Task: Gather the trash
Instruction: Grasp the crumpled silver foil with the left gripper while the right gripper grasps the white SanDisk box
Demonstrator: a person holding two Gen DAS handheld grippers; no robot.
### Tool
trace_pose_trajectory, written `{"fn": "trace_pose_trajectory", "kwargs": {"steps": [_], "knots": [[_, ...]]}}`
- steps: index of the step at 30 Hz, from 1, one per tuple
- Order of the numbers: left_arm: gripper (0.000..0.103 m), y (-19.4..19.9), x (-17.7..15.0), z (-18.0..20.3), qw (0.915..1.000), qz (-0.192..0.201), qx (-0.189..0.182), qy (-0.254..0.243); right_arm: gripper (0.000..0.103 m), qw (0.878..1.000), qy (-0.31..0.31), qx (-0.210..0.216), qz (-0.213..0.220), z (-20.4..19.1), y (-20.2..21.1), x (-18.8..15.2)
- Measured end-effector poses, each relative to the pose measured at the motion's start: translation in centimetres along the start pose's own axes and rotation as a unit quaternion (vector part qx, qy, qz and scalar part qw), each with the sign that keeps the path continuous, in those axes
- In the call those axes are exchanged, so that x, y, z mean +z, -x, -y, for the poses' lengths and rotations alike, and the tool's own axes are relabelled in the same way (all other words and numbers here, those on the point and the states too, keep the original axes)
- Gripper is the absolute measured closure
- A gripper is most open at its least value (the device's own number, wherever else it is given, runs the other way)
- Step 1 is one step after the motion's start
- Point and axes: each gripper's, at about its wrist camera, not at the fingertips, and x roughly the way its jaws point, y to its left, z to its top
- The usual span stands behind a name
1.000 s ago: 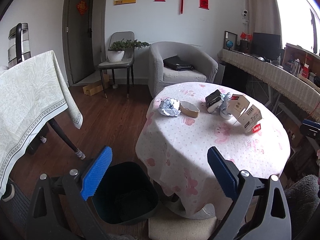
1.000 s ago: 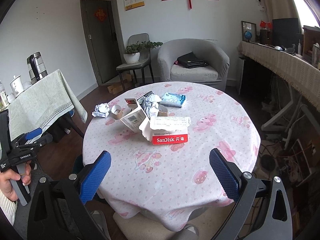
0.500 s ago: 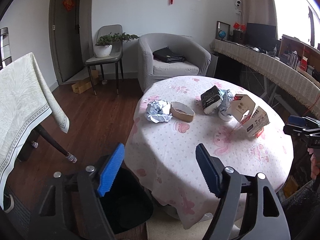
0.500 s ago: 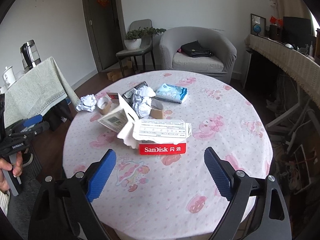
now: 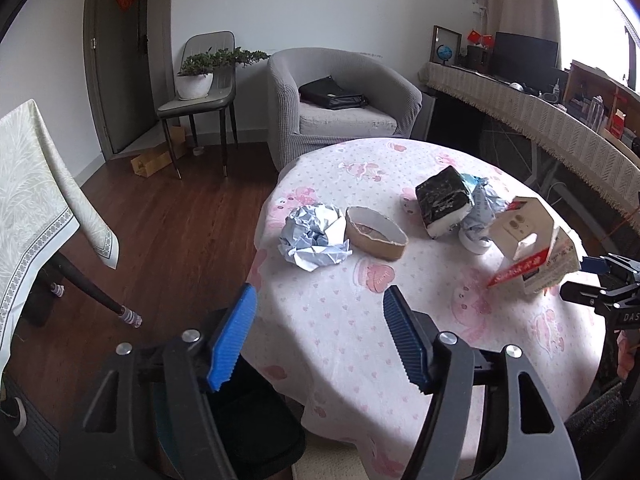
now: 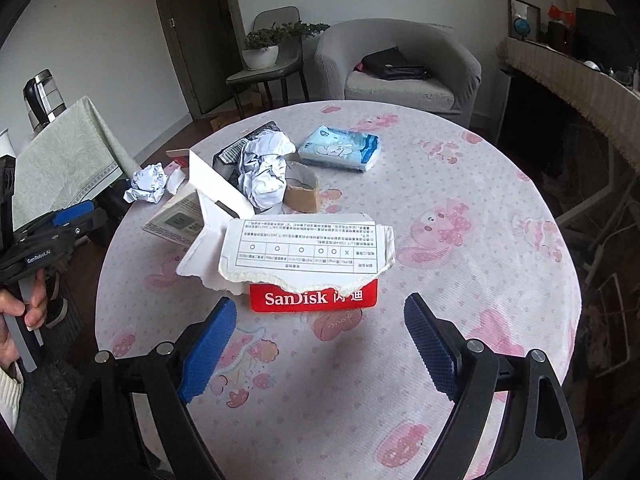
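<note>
On the round table point(image 5: 400, 336) lie a crumpled paper ball point(image 5: 316, 236), a brown cardboard ring point(image 5: 376, 233), a black packet point(image 5: 442, 200) and a torn SanDisk box point(image 5: 528, 248). My left gripper point(image 5: 319, 300) hovers over the table's near edge, short of the paper ball, its jaws closing with nothing between them. A dark trash bin point(image 5: 248, 432) stands on the floor below it. In the right wrist view the SanDisk box point(image 6: 314, 264) lies just ahead of my right gripper point(image 6: 320, 320), whose jaws are closing on nothing. Behind it are crumpled paper point(image 6: 264, 172) and a tissue pack point(image 6: 342, 148).
A cloth-covered side table point(image 5: 36, 200) stands at the left, with wooden floor between it and the round table. A grey armchair point(image 5: 340, 104) and a chair with a potted plant point(image 5: 200, 80) are at the back. A long covered counter point(image 5: 540, 120) runs along the right.
Both grippers have come forward and lower toward the table, so the trash looks nearer. Both pairs of jaws have narrowed. Nothing has been picked up.
</note>
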Motion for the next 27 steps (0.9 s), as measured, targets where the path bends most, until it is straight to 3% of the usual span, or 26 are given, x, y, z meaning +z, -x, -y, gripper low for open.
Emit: {"fn": "trace_pose_trajectory", "kwargs": {"steps": [18, 20, 22, 24, 27], "knots": [[0.033, -5.4, 3.8, -0.9, 0.9998, -0.006, -0.017, 0.007, 0.015, 1.000, 0.005, -0.006, -0.021, -0.1, -2.9, 1.3], [0.035, -5.9, 4.1, -0.9, 0.9997, -0.009, -0.020, 0.009, 0.014, 1.000, 0.002, -0.003, -0.024, 0.0, -3.4, 1.5], [0.048, -6.4, 4.2, -0.9, 0.9995, -0.013, -0.026, 0.012, 0.013, 1.000, 0.002, -0.002, -0.024, 0.0, -3.7, 1.7], [0.054, -6.8, 4.3, -0.9, 0.9995, -0.016, -0.027, 0.010, 0.012, 1.000, 0.004, -0.005, -0.024, 0.0, -4.0, 1.9], [0.055, -6.9, 4.2, -0.6, 0.9994, -0.015, -0.031, 0.003, 0.012, 1.000, 0.005, -0.008, -0.023, -0.1, -4.2, 2.1]]}}
